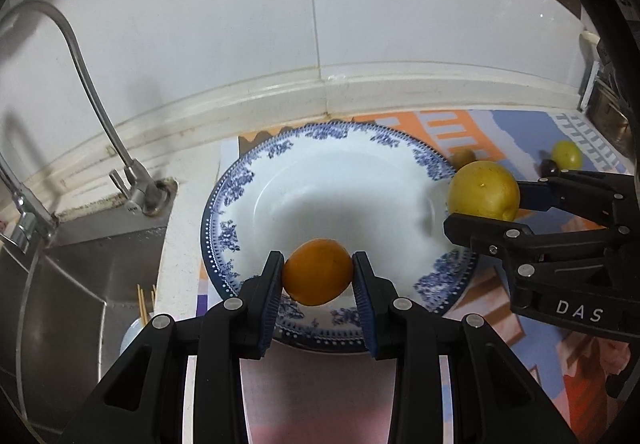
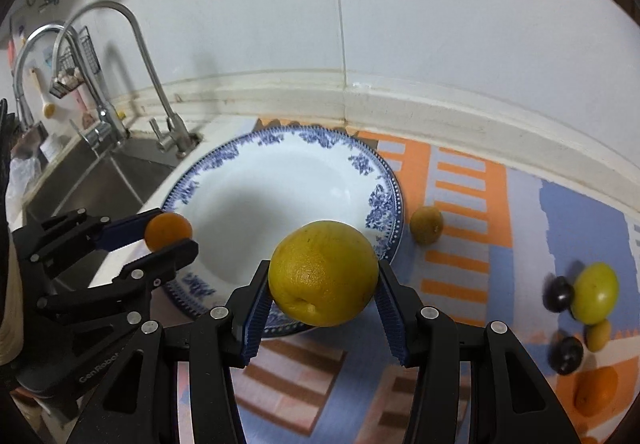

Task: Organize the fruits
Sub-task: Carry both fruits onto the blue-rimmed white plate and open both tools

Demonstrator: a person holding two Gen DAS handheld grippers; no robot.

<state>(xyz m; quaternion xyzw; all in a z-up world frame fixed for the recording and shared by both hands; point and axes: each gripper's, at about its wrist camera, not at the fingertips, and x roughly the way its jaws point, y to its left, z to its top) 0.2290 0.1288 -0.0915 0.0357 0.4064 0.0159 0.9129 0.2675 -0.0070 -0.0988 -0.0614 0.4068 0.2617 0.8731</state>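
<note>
Fruits [image 1: 318, 271] clamped above plate [image 1: 240, 180]

A steel faucet [image 1: 132, 180] stands by the sink [image 1: 80, 284] below white wall tiles [image 1: 240, 24].

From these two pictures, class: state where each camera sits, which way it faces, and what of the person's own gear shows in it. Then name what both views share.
Left wrist view: sits on the left gripper, facing down along its fingers at the small orange fruit it grips above the plate; the right gripper enters from the right.
Right wrist view: sits on the right gripper, facing down at its large yellow fruit; the left gripper enters from the left.
Shared: plate, both fruits, faucet.
</note>
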